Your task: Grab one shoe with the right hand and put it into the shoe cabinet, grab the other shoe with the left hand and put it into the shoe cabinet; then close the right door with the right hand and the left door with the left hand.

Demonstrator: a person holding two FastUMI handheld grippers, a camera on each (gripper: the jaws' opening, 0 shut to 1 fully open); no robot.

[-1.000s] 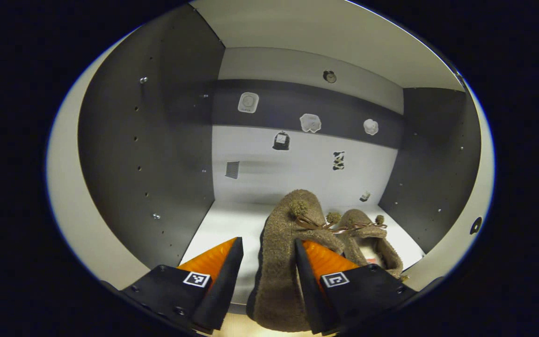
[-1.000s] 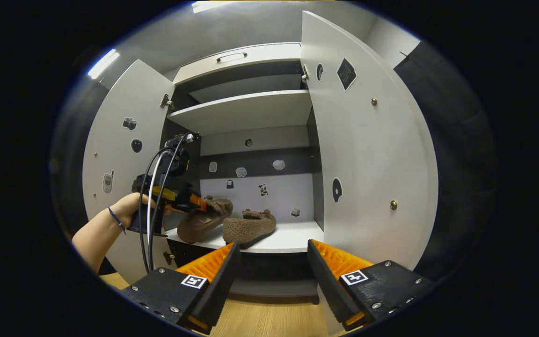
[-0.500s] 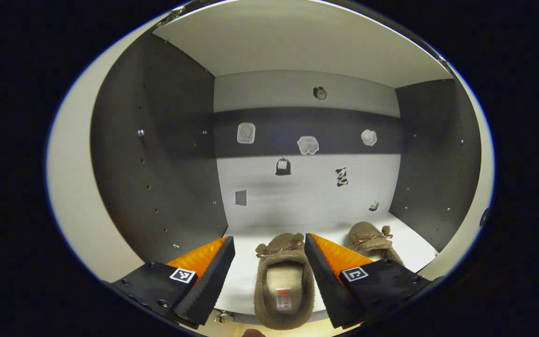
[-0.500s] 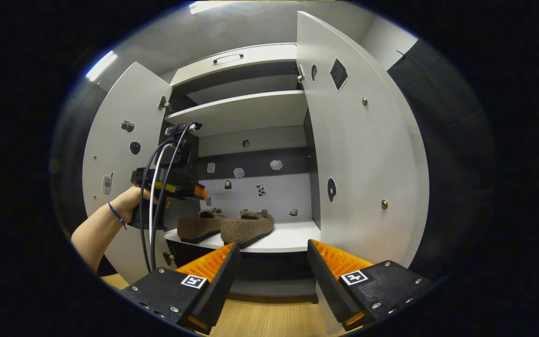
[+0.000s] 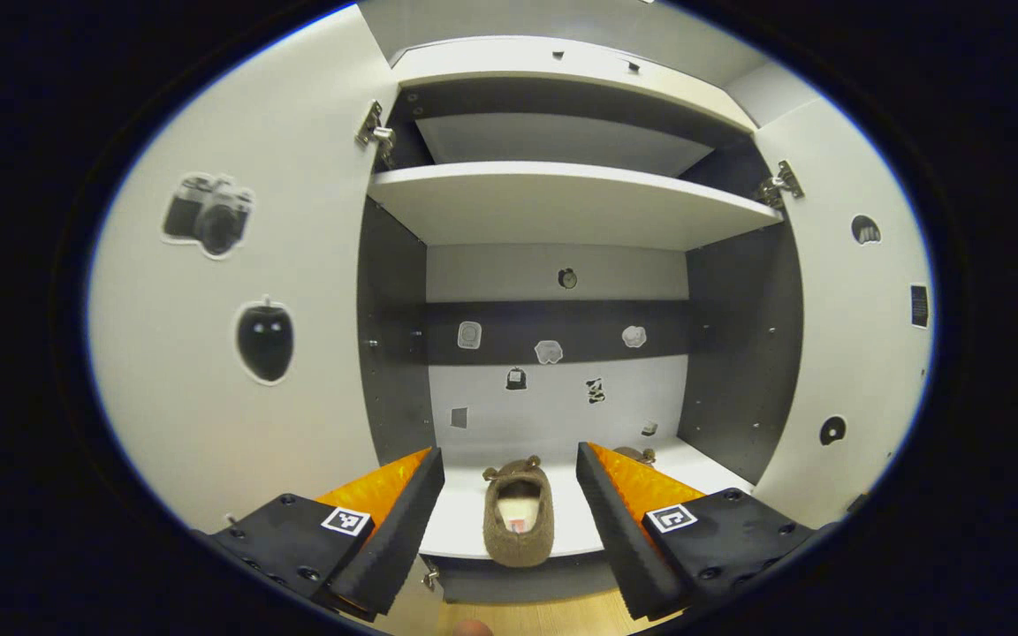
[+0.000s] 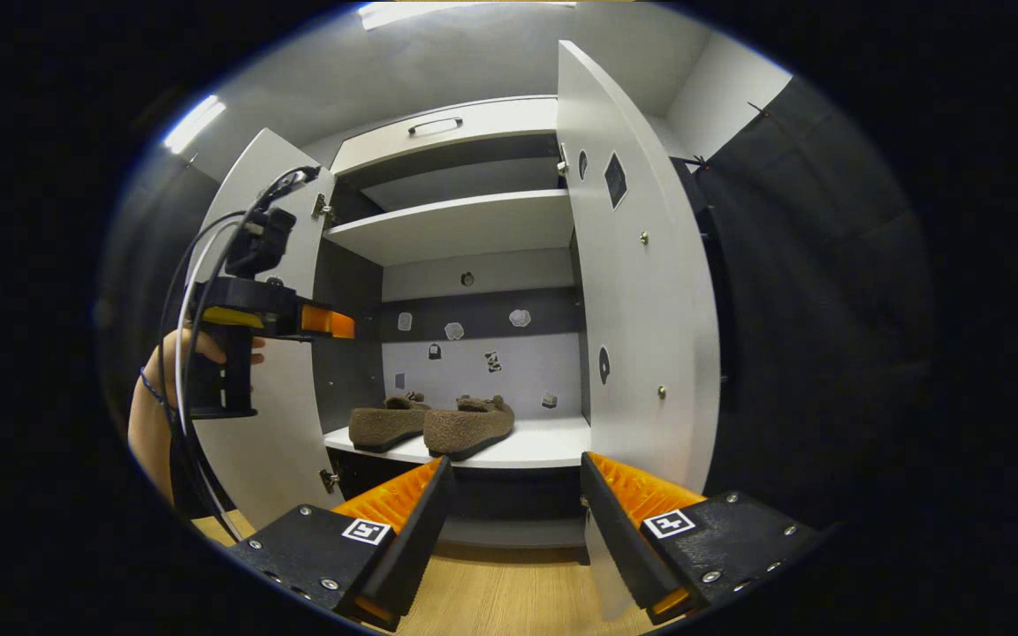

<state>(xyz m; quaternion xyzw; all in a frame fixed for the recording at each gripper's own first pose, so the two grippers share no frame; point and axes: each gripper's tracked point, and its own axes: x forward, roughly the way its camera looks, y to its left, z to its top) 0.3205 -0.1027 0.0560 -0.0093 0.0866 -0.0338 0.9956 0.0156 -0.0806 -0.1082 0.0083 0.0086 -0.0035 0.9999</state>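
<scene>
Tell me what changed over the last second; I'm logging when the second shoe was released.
The left claw let go of the brown fuzzy slipper, which now lies flat on the white shelf, and pulled back out of the cabinet, open. The other brown slipper, both white doors and the open right claw stayed put.

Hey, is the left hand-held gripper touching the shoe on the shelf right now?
Apart. In the right gripper view the left hand-held gripper hangs in the air by the left door, well above and short of the shoe lying on the shelf.
</scene>
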